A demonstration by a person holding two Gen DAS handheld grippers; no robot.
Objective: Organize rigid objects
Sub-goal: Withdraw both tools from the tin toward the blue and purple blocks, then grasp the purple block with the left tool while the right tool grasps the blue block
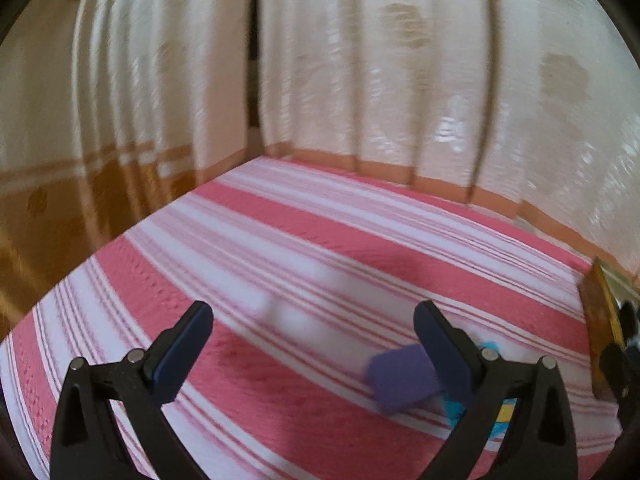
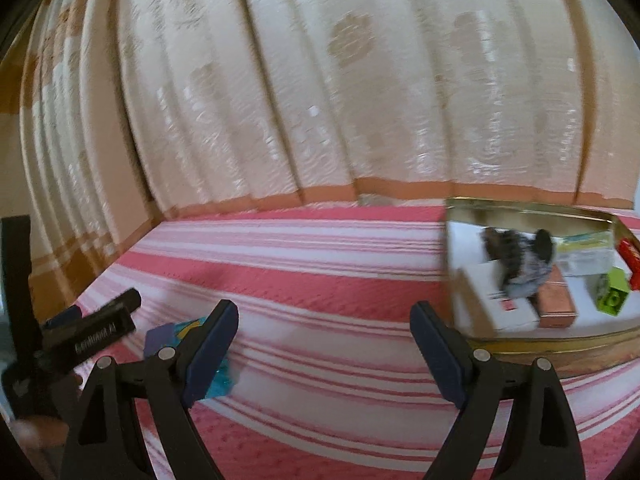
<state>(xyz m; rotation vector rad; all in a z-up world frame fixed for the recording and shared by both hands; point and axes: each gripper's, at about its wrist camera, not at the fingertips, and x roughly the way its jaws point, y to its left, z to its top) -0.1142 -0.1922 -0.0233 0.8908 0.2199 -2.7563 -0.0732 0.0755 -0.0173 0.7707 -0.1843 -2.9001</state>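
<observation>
In the left wrist view my left gripper (image 1: 314, 312) is open and holds nothing. A small purple block (image 1: 400, 380) lies on the striped bedspread just inside its right finger (image 1: 440, 344). A blue and yellow item (image 1: 504, 414) is partly hidden behind that finger. My right gripper (image 2: 323, 308) is also open and empty above the bedspread. Past its left finger (image 2: 212, 344) I see the purple block (image 2: 158, 340) and the blue and yellow item (image 2: 222, 380). The left gripper (image 2: 92, 328) shows at the far left. A gold tin (image 2: 520, 346) stands to the right.
The tin holds a white box (image 2: 500, 300), a black hair clip (image 2: 520, 264), a copper box (image 2: 556, 304), a green box (image 2: 612, 296) and a red box (image 2: 630, 256). The tin's edge (image 1: 600, 320) shows at far right. Cream curtains (image 2: 320, 100) hang behind the pink-striped bed (image 2: 320, 272).
</observation>
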